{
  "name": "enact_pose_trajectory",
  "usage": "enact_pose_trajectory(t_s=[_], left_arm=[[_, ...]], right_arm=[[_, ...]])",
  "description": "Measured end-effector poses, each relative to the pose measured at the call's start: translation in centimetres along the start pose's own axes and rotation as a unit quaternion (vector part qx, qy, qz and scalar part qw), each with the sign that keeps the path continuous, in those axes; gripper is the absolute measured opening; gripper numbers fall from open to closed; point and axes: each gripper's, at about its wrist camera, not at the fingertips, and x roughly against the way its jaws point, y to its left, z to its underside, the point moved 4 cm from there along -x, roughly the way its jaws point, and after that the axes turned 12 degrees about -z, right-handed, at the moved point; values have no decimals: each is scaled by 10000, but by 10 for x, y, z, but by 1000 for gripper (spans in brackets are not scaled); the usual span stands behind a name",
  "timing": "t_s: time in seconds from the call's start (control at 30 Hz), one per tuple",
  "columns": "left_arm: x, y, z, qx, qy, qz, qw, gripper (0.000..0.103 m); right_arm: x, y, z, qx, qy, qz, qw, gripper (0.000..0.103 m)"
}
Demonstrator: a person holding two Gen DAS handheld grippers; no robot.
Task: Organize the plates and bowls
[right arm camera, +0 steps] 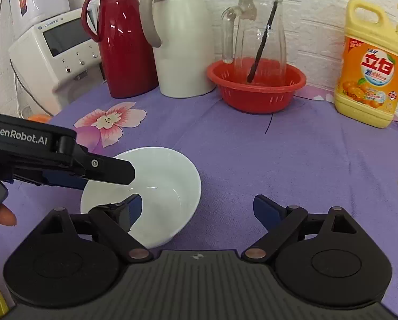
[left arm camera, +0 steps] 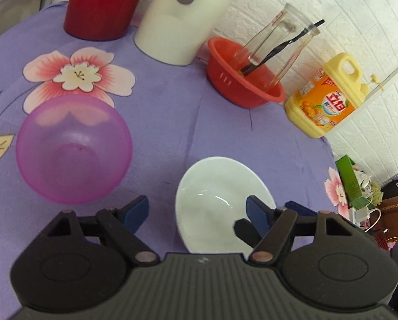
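Left gripper (left arm camera: 197, 210): jaws wide, nothing between the pads, hovering over the near rim of the white bowl (left arm camera: 220, 200). Right gripper (right arm camera: 197, 210): jaws wide and empty, its left finger over the same bowl's rim. The white bowl sits upright on the purple floral cloth (right arm camera: 278, 160); the pink translucent bowl (left arm camera: 73, 149) stands apart to its left.

Risks: both grippers crowd one bowl, so the fingers may collide. A glazed rim pinched on one side could slip or tip. Whether the left gripper's far finger already touches the rim cannot be told. The red colander (right arm camera: 256, 85) holding a glass jug (right arm camera: 257, 34) stands behind, exposed to a careless sweep.
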Motion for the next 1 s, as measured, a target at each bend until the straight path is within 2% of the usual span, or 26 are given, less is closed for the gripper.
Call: enact_pose_trajectory(t_s=[0.13,0.2,0.23,0.27,0.3,0.43,0.57,0.73,0.87,1.0], left_arm=[[-17,-3,3,21,149,10,9999,65],[-22,-6,6,-6,171,47,9998,54],[-22,-8,6,-93,100,8,9999,52],[-23,-10,6,-137,67,15,9999,48],[-25,-11,5,-116,90,56,9999,43],[-19,-17,8,-324,83,-101,9994,38],[0,-22,15,-341,66,92,9994,37],[37,-38,34,-500,-32,296,9983,37],[72,-49,60,-592,-83,528,9968,37],[109,-56,98,-725,-120,692,9949,37]], right_arm=[[-16,4,0,63,184,-78,9998,103],[-21,6,1,120,223,-89,9996,103],[-24,7,2,126,262,-119,9995,87],[-26,8,3,92,216,-222,9995,82],[-26,9,3,36,200,-316,9993,68],[-21,19,3,138,238,-250,9993,68],[2,28,4,197,125,-143,9996,70],[41,39,8,204,15,29,9998,78],[82,51,20,259,-105,222,9994,79],[120,73,46,251,-182,416,9987,80]])
